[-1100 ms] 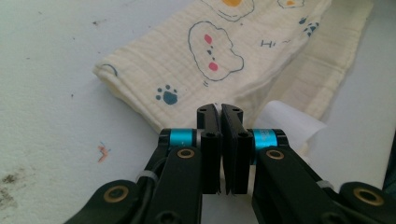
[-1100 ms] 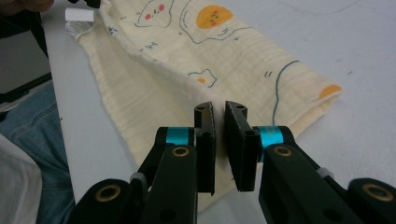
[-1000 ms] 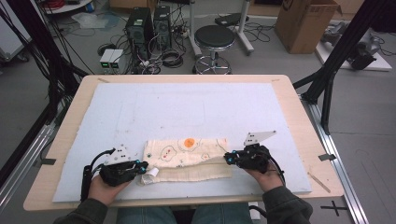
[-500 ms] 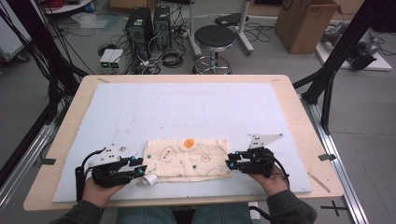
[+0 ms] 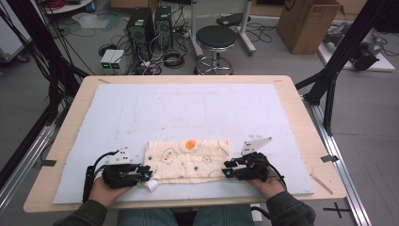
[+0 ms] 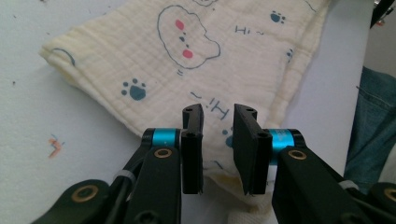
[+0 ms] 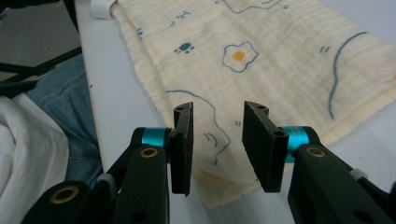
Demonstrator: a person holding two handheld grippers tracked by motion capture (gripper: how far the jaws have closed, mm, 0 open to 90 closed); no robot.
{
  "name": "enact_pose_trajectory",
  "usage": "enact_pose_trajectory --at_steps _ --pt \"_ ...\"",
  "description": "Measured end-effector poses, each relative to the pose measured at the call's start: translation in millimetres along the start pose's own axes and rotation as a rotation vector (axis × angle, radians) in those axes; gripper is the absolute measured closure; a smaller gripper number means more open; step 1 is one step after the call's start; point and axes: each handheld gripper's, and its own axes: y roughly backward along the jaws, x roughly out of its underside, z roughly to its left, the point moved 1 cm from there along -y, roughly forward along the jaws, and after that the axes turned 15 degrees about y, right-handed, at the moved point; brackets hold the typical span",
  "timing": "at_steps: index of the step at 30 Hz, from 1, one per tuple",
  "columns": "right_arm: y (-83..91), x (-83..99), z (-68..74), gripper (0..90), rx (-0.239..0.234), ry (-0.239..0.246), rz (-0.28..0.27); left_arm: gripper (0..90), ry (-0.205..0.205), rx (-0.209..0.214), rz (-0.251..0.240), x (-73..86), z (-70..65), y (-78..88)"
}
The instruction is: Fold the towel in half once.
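Near edge of the white pad (image 5: 141,108): the folded cloth (image 5: 190,161) lies flat as a long strip, parallel to that edge and roughly centred along it.

Left gripper (image 5: 143,173) sits at the strip's left end. Its jaws stand parted over the near corner, and have just been closing a little; the fabric lies beneath them, unpinched.

Right gripper (image 5: 228,169) sits at the right end, jaws likewise parted and just been opening, released, with the corner below.

Judgement: a fold has been laid down and let go; the next move calls for re-gripping both ends squarely and carrying them over evenly.

Not readable: the number of layers in the strip, and the small white tab (image 5: 152,185) at the left corner.
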Motion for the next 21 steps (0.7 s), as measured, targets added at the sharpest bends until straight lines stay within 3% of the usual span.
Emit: enact_pose_trajectory --at_steps 8,17,21 --pt "-6.8 2.1 6.6 65.6 -0.011 0.052 0.074 64.5 -0.021 0.011 0.031 3.4 -2.6 -1.2" --pt "-4.7 2.6 5.6 80.4 -0.02 0.034 0.067 83.1 -0.054 -0.006 0.023 2.0 -7.1 -2.5" --pt "-2.7 1.9 5.0 83.0 -0.019 0.033 0.057 85.2 -0.055 -0.004 0.004 0.8 -7.3 -0.6"
